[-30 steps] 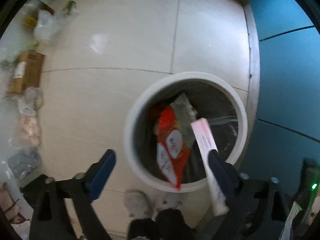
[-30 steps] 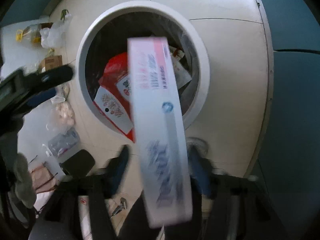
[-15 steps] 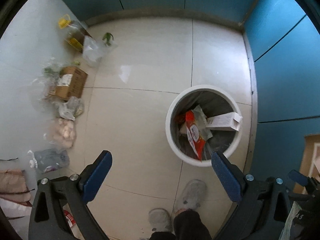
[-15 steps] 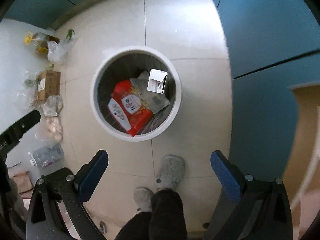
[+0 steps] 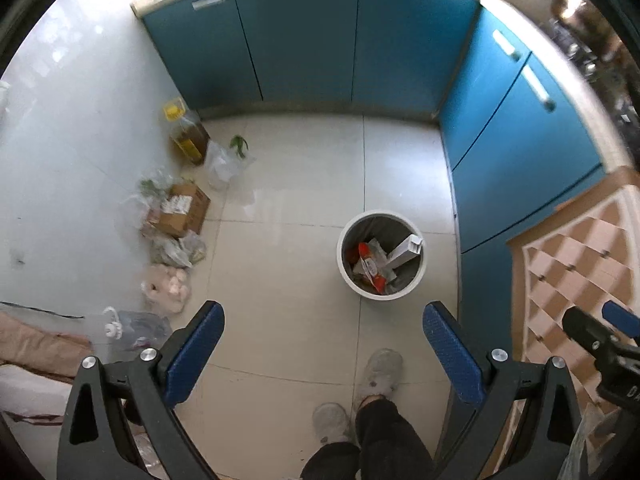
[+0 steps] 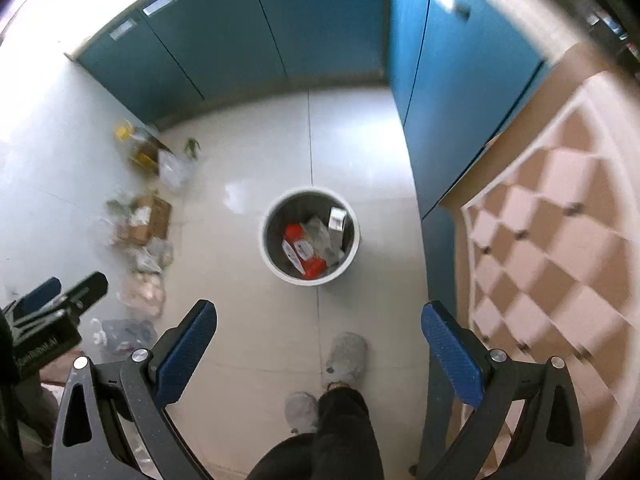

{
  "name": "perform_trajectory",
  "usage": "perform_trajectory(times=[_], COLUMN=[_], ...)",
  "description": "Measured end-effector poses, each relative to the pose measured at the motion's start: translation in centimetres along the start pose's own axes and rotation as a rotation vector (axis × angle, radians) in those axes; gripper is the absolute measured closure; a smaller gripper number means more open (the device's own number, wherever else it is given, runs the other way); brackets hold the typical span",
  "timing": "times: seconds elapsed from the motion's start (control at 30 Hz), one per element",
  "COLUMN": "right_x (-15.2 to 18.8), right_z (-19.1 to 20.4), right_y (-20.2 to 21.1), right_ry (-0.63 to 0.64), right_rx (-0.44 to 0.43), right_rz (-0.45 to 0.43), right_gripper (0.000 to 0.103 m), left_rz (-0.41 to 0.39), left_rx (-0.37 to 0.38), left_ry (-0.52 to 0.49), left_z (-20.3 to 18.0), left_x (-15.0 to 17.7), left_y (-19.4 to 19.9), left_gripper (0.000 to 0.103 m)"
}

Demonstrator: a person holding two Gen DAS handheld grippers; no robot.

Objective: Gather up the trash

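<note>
A white round trash bin (image 5: 347, 276) stands on the tiled floor, also in the right wrist view (image 6: 268, 258). Inside lie a red snack bag (image 5: 366, 266) (image 6: 304, 254) and a long white box (image 5: 406, 250) (image 6: 337, 222) leaning on the wall. My left gripper (image 5: 322, 334) is open and empty, high above the floor. My right gripper (image 6: 318, 330) is open and empty, high above the bin.
Bags, a cardboard box (image 5: 182, 210) and an oil bottle (image 5: 188, 136) line the left wall. Blue cabinets (image 5: 304, 40) stand at the back and right. A chequered table (image 6: 552, 240) is at right. The person's slippers (image 5: 378, 372) are below.
The long white box dropped from my right gripper into the bin. Both grippers rose well away from the bin, so the bin looks smaller.
</note>
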State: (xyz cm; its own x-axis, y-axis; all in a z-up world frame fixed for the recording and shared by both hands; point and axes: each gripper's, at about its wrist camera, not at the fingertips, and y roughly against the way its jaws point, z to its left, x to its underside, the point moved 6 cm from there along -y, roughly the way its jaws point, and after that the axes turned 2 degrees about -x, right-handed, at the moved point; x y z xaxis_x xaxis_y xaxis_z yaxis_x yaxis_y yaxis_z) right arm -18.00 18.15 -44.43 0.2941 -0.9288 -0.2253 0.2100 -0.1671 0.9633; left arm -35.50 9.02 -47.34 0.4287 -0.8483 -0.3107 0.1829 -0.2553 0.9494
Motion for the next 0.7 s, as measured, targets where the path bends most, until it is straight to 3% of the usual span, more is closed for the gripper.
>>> perform_trajectory(times=[0.17,0.43,0.7], right_x=[2.3,5.4,6.5], right_z=[2.2,3.6,4.3], right_y=[10.9,24.3,33.8], right_ry=[0.013,0.029,0.104], right_rx=[-0.016,-0.094,-0.186], right_rz=[-0.074,-0.156,-0.221], right_gripper=[0.000,0.000,0.000], left_rz=[-0.065,-0.131,-0.209], left_rx=[0.028,0.129,0.220], left_ry=[-0.007,0.015,0.032], left_z=[1.0,0.8,0.2], left_x=[1.3,3.3,3.9], left_y=[8.0,18.4,26.7], left_gripper=[0.001,0.001,0.001])
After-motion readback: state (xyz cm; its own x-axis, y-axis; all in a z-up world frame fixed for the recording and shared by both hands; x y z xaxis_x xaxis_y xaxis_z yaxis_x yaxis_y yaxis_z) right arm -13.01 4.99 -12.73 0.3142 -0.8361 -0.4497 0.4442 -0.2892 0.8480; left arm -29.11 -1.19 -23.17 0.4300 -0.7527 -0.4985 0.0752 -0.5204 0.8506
